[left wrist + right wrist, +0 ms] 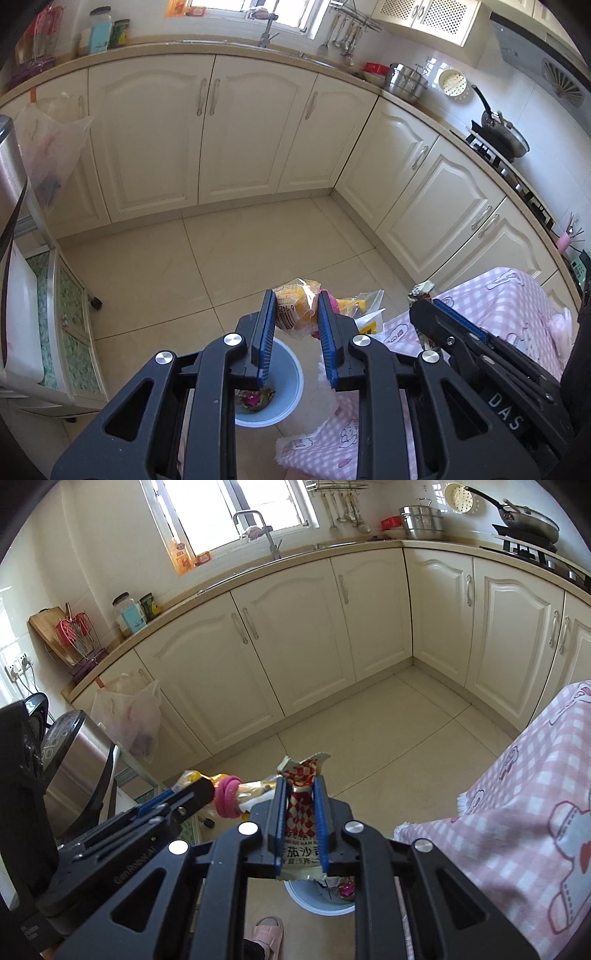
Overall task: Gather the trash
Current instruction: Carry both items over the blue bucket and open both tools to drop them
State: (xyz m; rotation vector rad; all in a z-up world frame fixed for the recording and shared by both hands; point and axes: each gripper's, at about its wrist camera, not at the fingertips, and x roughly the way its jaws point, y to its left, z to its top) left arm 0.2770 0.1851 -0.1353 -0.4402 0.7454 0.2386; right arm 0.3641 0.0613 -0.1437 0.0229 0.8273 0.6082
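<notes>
Both grippers hang over the kitchen floor, above a pale blue bin (291,373) with some pink and dark scraps already at its bottom. The left gripper (295,314) pinches a crumpled yellow snack wrapper (295,302) bundled with a pink ring (228,797). The right gripper (300,805), just beside it, has its 2 blue pads clamped narrowly on a red-and-white checkered sauce packet (301,801). A pink checked cloth (535,794) drapes the table edge to the right of the bin
</notes>
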